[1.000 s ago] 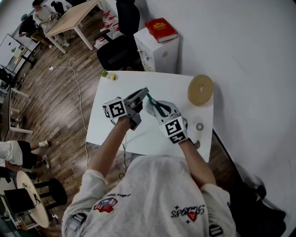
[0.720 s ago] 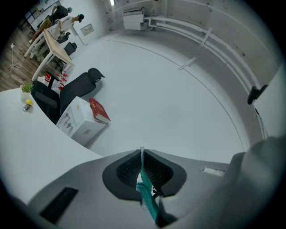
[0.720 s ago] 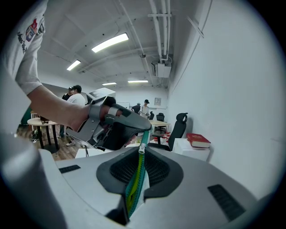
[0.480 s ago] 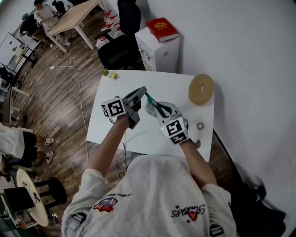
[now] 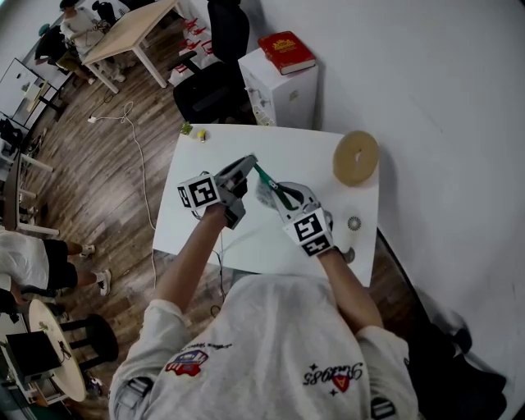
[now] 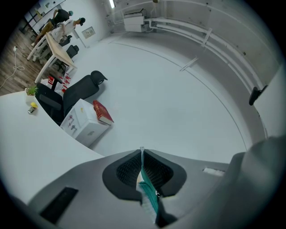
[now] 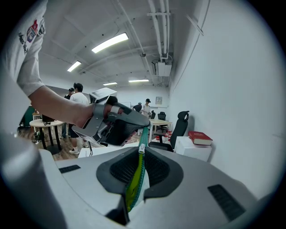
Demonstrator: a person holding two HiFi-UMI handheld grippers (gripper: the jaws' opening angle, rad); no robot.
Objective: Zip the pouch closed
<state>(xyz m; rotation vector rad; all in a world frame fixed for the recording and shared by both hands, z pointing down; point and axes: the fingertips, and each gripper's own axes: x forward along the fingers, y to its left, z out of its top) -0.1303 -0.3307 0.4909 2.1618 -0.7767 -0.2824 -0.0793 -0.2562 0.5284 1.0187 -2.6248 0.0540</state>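
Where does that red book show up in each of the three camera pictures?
Head view: the red book lies top centre, on the white cabinet.
Left gripper view: the book is left of centre, on that cabinet.
Right gripper view: the book is at the right, mid-height.
Shared landmark: the black office chair beside the cabinet.

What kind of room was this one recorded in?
Likely a shared office or lab: office chairs, a wooden table with people at it, and strip lights on the ceiling.
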